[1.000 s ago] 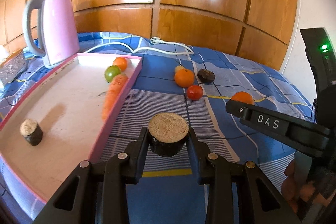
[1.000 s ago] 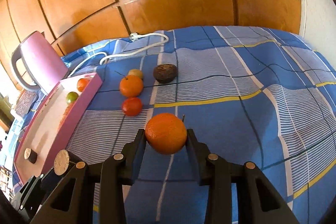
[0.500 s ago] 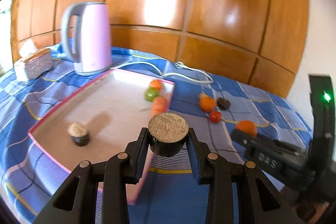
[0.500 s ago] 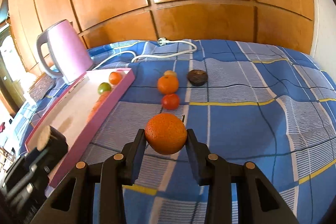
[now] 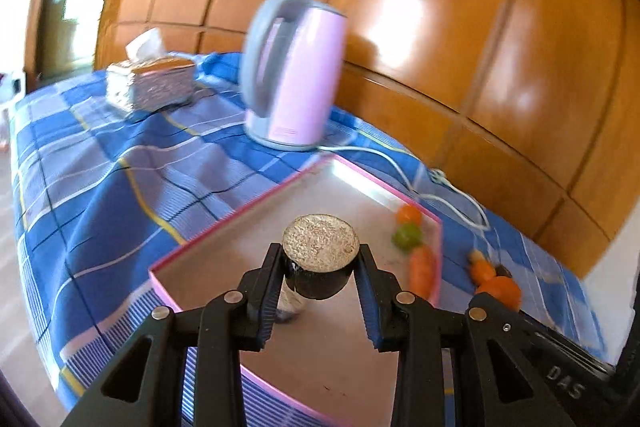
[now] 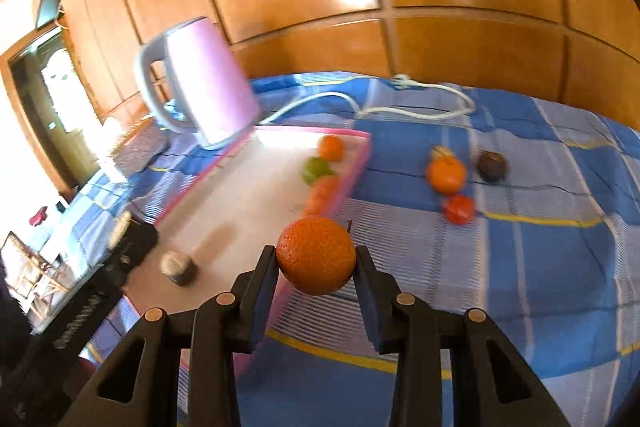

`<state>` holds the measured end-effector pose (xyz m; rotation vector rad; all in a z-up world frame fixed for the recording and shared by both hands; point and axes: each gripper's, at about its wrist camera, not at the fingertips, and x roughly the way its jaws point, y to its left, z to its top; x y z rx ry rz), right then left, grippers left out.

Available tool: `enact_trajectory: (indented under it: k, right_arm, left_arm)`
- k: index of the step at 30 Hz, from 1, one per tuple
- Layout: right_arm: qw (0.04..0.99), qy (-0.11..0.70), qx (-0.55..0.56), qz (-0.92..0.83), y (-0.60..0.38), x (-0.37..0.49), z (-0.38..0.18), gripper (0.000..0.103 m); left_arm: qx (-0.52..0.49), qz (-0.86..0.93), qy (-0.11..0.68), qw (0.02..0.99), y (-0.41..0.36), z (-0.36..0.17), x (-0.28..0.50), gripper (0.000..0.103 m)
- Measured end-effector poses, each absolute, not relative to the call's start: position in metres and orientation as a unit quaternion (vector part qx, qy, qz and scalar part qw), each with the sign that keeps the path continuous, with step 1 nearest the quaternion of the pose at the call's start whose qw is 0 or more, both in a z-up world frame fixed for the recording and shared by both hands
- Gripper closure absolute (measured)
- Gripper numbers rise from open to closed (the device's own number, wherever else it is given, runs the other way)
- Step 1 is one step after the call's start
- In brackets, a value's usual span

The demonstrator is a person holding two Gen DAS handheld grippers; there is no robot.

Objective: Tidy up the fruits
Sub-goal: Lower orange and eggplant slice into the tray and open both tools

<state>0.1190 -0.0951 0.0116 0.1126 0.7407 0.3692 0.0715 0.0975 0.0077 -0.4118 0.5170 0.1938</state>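
My left gripper [image 5: 320, 277] is shut on a dark halved fruit with a pale cut top [image 5: 320, 255], held above the pink-rimmed tray [image 5: 184, 253]. My right gripper [image 6: 316, 267] is shut on an orange [image 6: 316, 255], held over the tray's [image 6: 354, 179] right edge. In the tray lie a small orange fruit [image 6: 331, 148], a green fruit [image 6: 316, 169], a carrot [image 6: 320, 197] and another dark halved fruit [image 6: 179, 267]. On the cloth to the right lie an orange [image 6: 446, 175], a red tomato [image 6: 459, 209] and a dark fruit [image 6: 492, 166].
A pink kettle [image 5: 294, 75] stands behind the tray, with its white cord [image 6: 400, 107] trailing across the blue checked cloth. A tissue box [image 5: 150, 83] sits at the far left. Wooden panelling backs the table. The table edge drops off at left.
Both grippers have swung left with their fruits; the left one now hangs over the tray, and the right one has come to the tray's right rim.
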Motion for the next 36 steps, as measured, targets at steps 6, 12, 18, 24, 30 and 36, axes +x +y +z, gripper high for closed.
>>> enact_trajectory:
  k: [6,12,18,24,30,36]
  right_arm:
    - [0.907,0.368,0.051,0.198,-0.066,0.135,0.016,0.064]
    - [0.904,0.375,0.047,0.200,-0.055,0.140,0.008,0.063]
    - [0.905,0.371,0.046,0.205,-0.054,0.136,0.008,0.062]
    - [0.909,0.368,0.047,0.190,-0.068,0.130,0.010,0.062]
    - [0.914,0.368,0.042,0.165,-0.090,0.125,0.008,0.062]
    - [0.918,0.370,0.029,0.136,-0.116,0.119,0.004,0.061]
  left_arm:
    - [-0.219,0.120,0.257,0.934,0.110,0.000,0.079,0.067]
    - [-0.238,0.131,0.270,0.924,0.115,-0.010,0.085,0.059]
    - [-0.232,0.131,0.267,0.926,0.111,-0.010,0.085,0.043]
    - [-0.222,0.130,0.264,0.930,0.106,-0.008,0.083,0.041]
    - [-0.211,0.120,0.265,0.933,0.099,-0.006,0.080,0.038]
    - [-0.178,0.106,0.259,0.943,0.082,-0.001,0.077,0.037]
